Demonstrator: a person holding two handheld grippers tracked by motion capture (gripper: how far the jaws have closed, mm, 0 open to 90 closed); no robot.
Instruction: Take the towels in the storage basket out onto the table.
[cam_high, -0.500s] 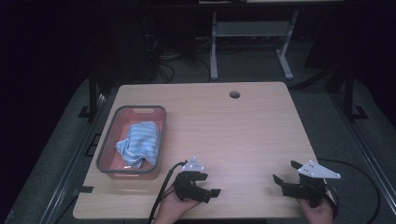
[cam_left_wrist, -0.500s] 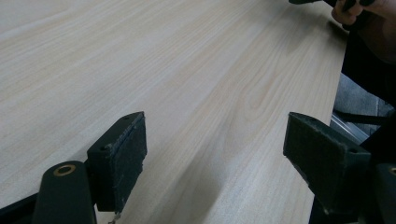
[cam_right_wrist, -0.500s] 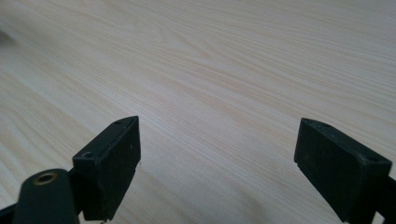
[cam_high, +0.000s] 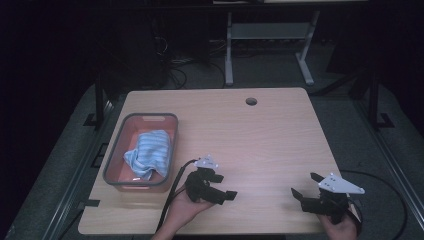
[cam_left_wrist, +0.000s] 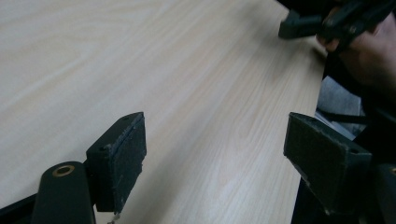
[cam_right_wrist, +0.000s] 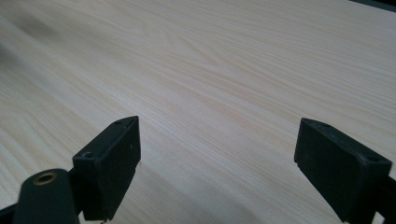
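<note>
My left gripper (cam_high: 226, 186) hovers low over the wooden table (cam_high: 260, 135) near its front edge, pointing right. Its jaws stand wide apart with bare wood between them, as the left gripper view (cam_left_wrist: 215, 154) shows. Near the front right corner my right gripper (cam_high: 304, 184) points left toward the other one, open with nothing between its jaws (cam_right_wrist: 219, 163). The right gripper (cam_left_wrist: 327, 23) and the hand that holds it appear far off in the left gripper view. A grey bin (cam_high: 116, 155) with a reddish floor stands at the table's left and holds a crumpled blue striped cloth (cam_high: 148, 152).
A round cable hole (cam_high: 251, 101) lies near the table's far edge. Black cables trail from both grippers over the front edge. A white metal stand (cam_high: 267, 45) is on the floor beyond the table. Bare wood stretches across the middle and right of the tabletop.
My left gripper has shifted slightly away from the table's front edge. The right gripper has stayed where it was.
</note>
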